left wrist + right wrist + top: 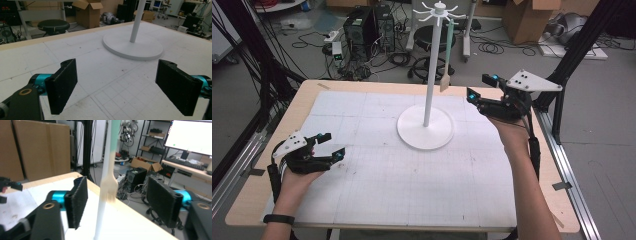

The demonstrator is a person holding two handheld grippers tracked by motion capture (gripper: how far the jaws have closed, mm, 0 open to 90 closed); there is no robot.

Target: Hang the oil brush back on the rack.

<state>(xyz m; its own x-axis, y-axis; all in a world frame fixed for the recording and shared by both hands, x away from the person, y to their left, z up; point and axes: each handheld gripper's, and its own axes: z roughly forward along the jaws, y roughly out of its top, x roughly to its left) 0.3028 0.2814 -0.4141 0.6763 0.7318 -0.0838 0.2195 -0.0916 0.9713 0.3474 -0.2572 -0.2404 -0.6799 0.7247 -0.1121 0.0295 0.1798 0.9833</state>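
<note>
A white stand with a round base (425, 128) and a thin pole (430, 75) rises from the middle of the table, with a ring of hooks (439, 10) at its top. A long utensil with a green handle (449, 45) and a beige head (445, 82) hangs from one hook. My right gripper (479, 87) hovers open just right of that head. In the right gripper view the head (109, 188) hangs in the gap between the jaws (117, 202), touching neither pad. My left gripper (334, 144) rests open and empty at the front left, facing the base (132, 47).
A white gridded mat (412, 190) covers most of the wooden table (562, 220). Beyond the far edge are a black stool (424, 45), computer towers (367, 25), cardboard boxes (532, 15) and floor cables. Black frame posts (572, 55) stand at the right.
</note>
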